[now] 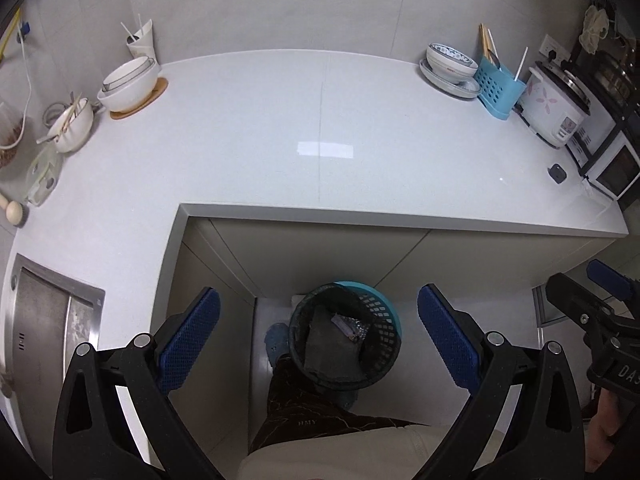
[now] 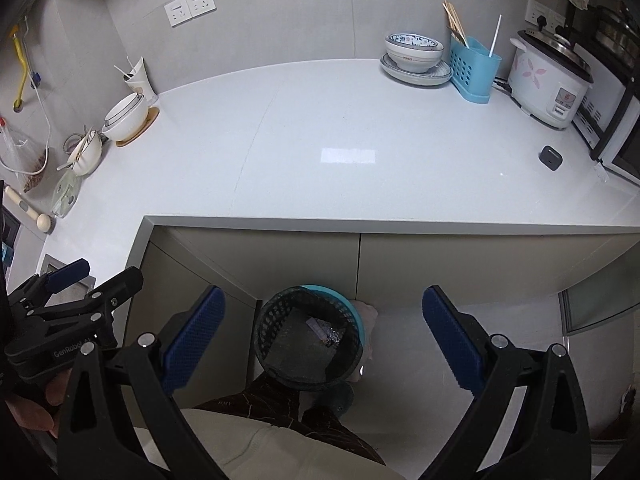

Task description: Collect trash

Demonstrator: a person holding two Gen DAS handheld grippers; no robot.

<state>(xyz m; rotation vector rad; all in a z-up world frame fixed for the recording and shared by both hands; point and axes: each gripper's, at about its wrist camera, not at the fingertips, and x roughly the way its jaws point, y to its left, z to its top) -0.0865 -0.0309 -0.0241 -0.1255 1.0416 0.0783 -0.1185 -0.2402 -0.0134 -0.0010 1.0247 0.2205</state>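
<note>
Right now your left gripper [image 1: 318, 338] has its fingers spread wide with nothing between them, and your right gripper [image 2: 323, 338] is spread just as wide and empty. The trash bin [image 1: 345, 336] sits on the floor directly between your left fingers, at about 6 o'clock in both views, below the countertop [image 1: 280, 128] edge and against your leg. A crumpled wrapper [image 1: 352, 327] lies inside it on the black liner.

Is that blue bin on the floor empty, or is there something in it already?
Not empty. The bin stands upright with a black liner, and a small crumpled wrapper lies at the bottom. Most of it is unfilled.
</note>
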